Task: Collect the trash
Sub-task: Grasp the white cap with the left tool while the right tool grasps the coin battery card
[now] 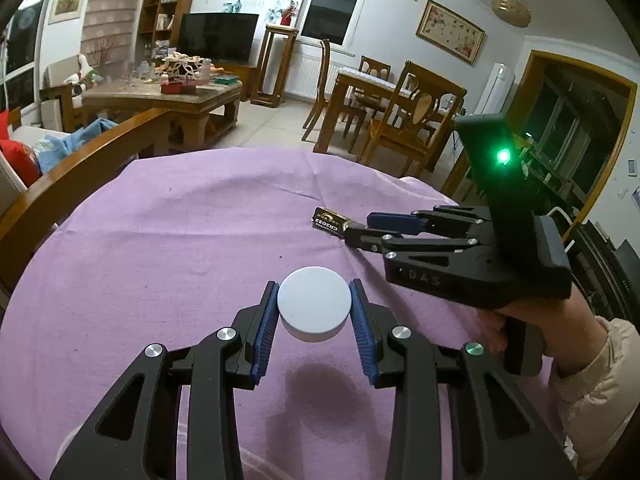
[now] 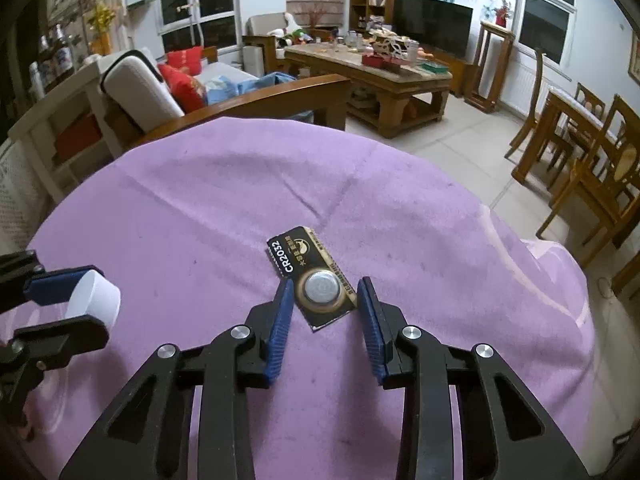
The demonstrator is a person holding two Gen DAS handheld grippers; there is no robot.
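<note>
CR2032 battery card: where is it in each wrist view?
Left wrist: battery card, right of centre, at the right claw tips.
Right wrist: battery card, centre, lying flat between the open right claw fingers.
Shared landmark: white disc held in the left claw, on the purple cloth.

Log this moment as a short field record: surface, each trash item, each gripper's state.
surface: purple cloth covering the table
item 1: white round cap, held off the cloth, shadow beneath
item 2: CR2032 battery card, flat on the cloth, coin cell still in it
left gripper: shut on the cap, a pad against each side
right gripper: open, fingers either side of the card's near end, not clamped
</note>
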